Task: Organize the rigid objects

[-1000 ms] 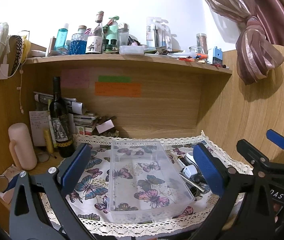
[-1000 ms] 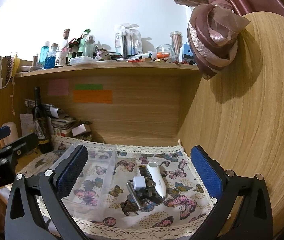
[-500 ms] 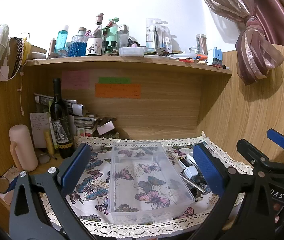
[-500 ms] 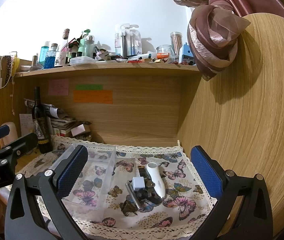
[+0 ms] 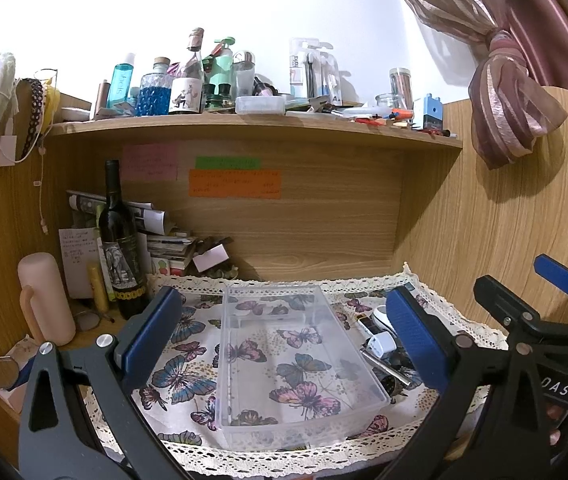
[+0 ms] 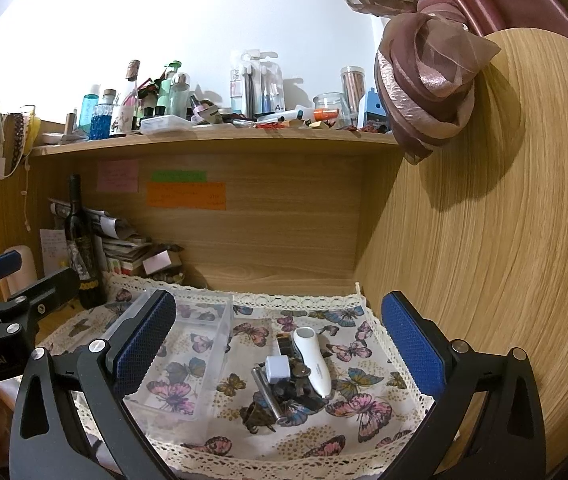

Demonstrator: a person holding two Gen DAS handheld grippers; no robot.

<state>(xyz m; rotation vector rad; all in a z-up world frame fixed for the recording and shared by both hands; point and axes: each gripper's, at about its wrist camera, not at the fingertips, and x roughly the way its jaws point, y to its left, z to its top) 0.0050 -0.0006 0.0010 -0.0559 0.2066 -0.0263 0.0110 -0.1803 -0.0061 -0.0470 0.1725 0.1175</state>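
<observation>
A clear plastic bin lies empty on the butterfly cloth; it also shows in the right wrist view. To its right lies a small pile: a white oblong device, a white cube, a metal rod, keys and a dark trinket. The pile shows in the left wrist view. My left gripper is open above the bin. My right gripper is open above the pile. Both are empty.
A wine bottle, a pink cylinder and stacked papers stand at the back left. A cluttered shelf runs overhead. A wooden side panel closes the right. The cloth's lace edge marks the desk front.
Both grippers stay open and nearly still; the views have shifted only slightly. Nothing was taken hold of or moved.
</observation>
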